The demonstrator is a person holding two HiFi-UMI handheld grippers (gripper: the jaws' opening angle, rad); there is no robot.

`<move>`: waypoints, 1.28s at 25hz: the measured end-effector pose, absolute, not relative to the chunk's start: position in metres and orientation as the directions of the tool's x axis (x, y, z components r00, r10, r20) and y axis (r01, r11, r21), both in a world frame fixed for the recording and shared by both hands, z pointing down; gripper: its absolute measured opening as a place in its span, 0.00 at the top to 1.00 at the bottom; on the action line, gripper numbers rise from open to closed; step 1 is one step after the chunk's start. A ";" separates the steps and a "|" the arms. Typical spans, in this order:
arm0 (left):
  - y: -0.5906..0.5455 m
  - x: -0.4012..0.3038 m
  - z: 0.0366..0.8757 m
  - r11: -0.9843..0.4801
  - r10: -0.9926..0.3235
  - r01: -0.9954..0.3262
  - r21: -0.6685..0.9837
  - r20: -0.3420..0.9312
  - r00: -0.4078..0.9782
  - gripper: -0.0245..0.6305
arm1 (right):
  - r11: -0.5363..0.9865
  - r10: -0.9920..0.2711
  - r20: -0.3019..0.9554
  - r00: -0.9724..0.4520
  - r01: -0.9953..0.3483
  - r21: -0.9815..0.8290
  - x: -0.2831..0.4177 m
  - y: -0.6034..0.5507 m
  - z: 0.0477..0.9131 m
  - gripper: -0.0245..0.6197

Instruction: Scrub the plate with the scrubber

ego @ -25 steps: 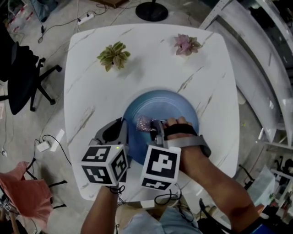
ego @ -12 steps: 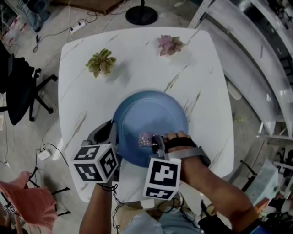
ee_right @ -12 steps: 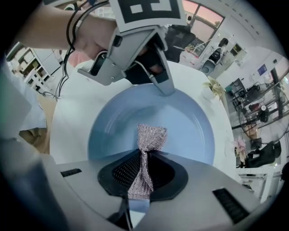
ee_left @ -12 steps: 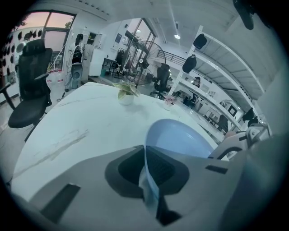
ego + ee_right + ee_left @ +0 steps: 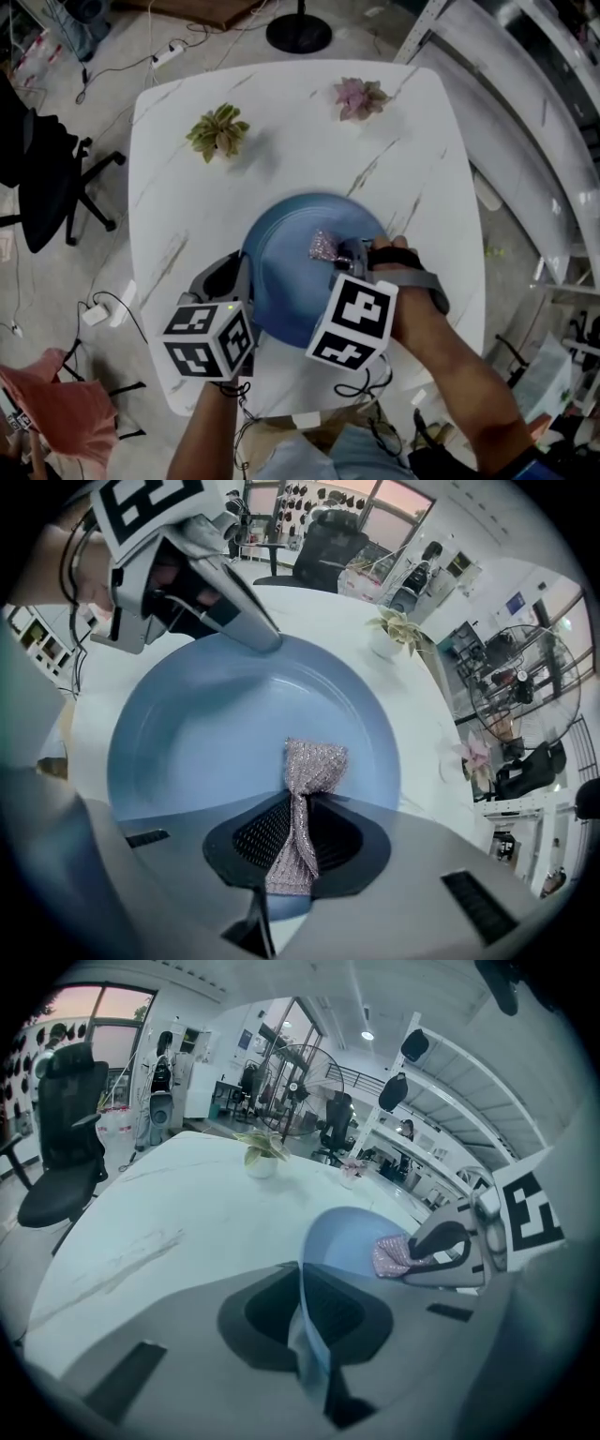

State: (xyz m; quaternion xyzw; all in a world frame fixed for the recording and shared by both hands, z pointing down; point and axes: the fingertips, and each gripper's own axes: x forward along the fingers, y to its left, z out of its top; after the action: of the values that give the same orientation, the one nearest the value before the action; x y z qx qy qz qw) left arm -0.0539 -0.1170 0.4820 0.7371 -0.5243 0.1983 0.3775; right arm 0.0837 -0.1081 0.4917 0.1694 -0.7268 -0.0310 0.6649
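plate (image 5: 286,281) rests on table (image 5: 187,169), near rim pinched edge-on between left gripper (image 5: 306,1324) jaws, likely to stop it sliding under scrub load. right gripper (image 5: 295,844) is clamped on scrubber (image 5: 314,766); the wad pokes out ahead of its jaws onto the plate's inner face, just right of the left gripper. looks mid-scrub.

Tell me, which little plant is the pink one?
The pink plant stands at the far right of the table. The other plant, to its left, has green leaves.
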 end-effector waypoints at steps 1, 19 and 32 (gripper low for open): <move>-0.117 -0.054 0.482 -0.165 -0.623 -0.922 0.349 0.688 0.372 0.94 | 0.940 -0.295 0.953 -0.065 -0.201 0.277 0.079 -0.112 0.491 0.85; -0.102 -0.054 0.480 -0.296 -0.545 -0.912 0.284 0.734 0.405 0.90 | 0.991 0.048 0.968 -0.245 -0.109 -0.077 0.029 0.012 0.442 0.85; -0.075 -0.087 0.250 -0.444 -0.813 -0.880 0.169 0.337 0.475 0.95 | 0.683 -0.671 0.509 -0.540 -0.717 0.140 0.024 -0.025 0.210 0.84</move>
State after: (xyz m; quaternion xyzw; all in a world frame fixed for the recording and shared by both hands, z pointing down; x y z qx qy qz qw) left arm -0.0866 -0.0752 0.2505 0.8433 -0.5021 0.1033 0.1618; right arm 0.0241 -0.0246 0.2098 0.3959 -0.8763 0.0427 0.2710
